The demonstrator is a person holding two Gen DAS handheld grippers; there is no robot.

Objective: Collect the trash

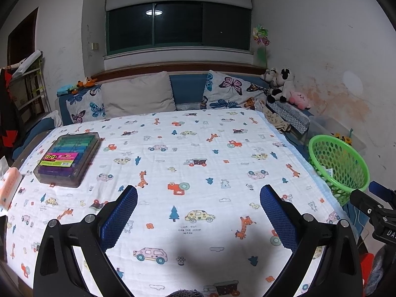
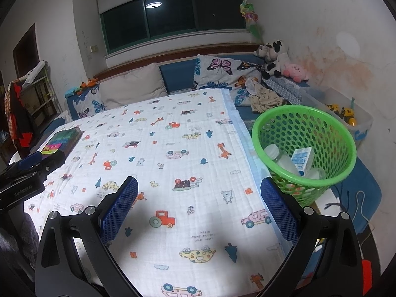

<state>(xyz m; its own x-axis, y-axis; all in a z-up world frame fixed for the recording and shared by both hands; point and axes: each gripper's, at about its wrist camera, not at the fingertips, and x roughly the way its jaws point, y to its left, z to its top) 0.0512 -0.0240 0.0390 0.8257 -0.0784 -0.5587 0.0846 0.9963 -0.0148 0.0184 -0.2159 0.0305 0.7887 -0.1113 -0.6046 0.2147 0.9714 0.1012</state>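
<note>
Your left gripper (image 1: 198, 217) and right gripper (image 2: 199, 212) both hang spread wide and empty over the patterned surface (image 2: 173, 128). Trash, a small carton (image 2: 302, 159) and pale bottles, sits in the green basket (image 2: 341, 133) at 2 o'clock. Risk: mistaking the marker box (image 1: 68, 157) at 10 o'clock for trash, or knocking the basket off its edge perch.

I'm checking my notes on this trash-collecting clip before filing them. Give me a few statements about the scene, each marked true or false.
1. The green basket holds a blue-and-white carton and white bottles. True.
2. The left gripper is clamped on a bottle. False: its jaws are wide apart with nothing between them.
3. The basket stands on the printed blanket. False: it stands beside the blanket's right edge.
4. The right gripper is open. True.
5. A clear case of colored items lies on the blanket. True.
</note>
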